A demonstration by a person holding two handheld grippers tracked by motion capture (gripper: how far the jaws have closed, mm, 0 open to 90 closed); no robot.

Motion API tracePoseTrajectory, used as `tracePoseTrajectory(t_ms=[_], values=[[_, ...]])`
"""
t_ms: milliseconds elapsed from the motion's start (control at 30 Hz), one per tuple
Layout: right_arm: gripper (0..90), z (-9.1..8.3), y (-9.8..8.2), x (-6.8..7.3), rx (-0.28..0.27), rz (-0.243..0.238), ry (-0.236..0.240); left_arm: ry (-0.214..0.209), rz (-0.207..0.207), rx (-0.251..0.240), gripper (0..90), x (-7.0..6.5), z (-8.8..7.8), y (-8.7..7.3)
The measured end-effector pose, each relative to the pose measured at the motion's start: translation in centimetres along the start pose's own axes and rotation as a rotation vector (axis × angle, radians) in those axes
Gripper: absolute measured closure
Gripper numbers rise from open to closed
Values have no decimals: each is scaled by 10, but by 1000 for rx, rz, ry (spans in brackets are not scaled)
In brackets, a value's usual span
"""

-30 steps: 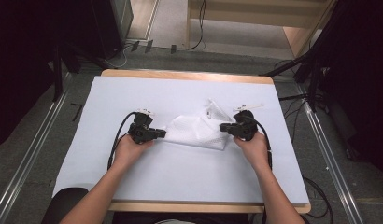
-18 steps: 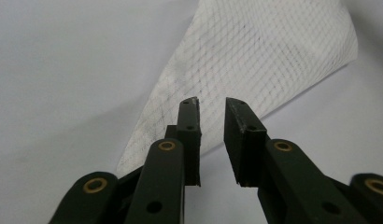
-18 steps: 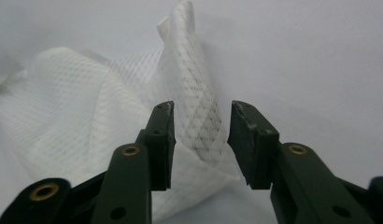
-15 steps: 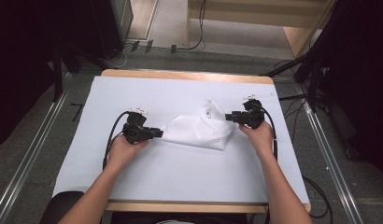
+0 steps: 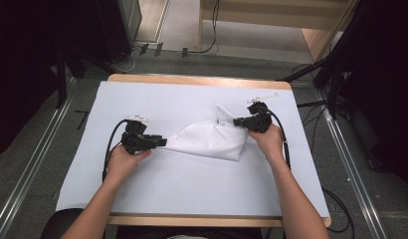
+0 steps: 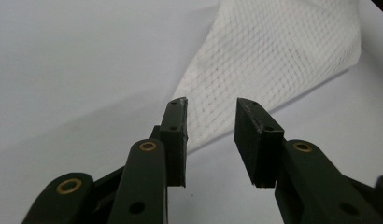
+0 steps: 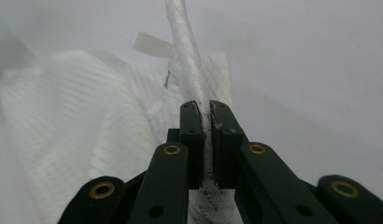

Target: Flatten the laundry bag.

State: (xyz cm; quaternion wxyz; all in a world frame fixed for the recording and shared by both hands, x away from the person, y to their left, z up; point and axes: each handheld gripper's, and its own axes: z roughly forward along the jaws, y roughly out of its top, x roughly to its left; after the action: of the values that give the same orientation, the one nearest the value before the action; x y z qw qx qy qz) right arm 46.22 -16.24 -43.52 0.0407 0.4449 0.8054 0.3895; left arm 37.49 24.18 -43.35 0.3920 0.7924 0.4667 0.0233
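- Right gripper (image 5: 236,121), high view: clamped on the far right edge of a white mesh cloth (image 5: 208,141) mid-table; left gripper (image 5: 163,142) sits at the cloth's left corner, white table cover (image 5: 192,189) bare all around
- Left gripper (image 6: 210,135) view: jaws just widened, apart, nothing between the pads; mesh corner lies just beyond them
- Right gripper (image 7: 204,116) view: jaws just closed, pinching a bunched fold of the mesh (image 7: 187,51)
- Likely step: spreading or folding the cloth; next, the left must retake its corner, with ample room toward the near edge
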Motion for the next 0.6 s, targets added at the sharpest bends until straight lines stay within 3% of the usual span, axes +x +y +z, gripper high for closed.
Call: tracePoseTrajectory(t_ms=[200, 600], values=[[868, -34, -1, 35, -86, -72, 50, 10, -8, -14, 636, 3, -7, 1], [866, -60, -29, 91, -105, -150, 144, 9, -9, -21, 584, 4, -5, 7]])
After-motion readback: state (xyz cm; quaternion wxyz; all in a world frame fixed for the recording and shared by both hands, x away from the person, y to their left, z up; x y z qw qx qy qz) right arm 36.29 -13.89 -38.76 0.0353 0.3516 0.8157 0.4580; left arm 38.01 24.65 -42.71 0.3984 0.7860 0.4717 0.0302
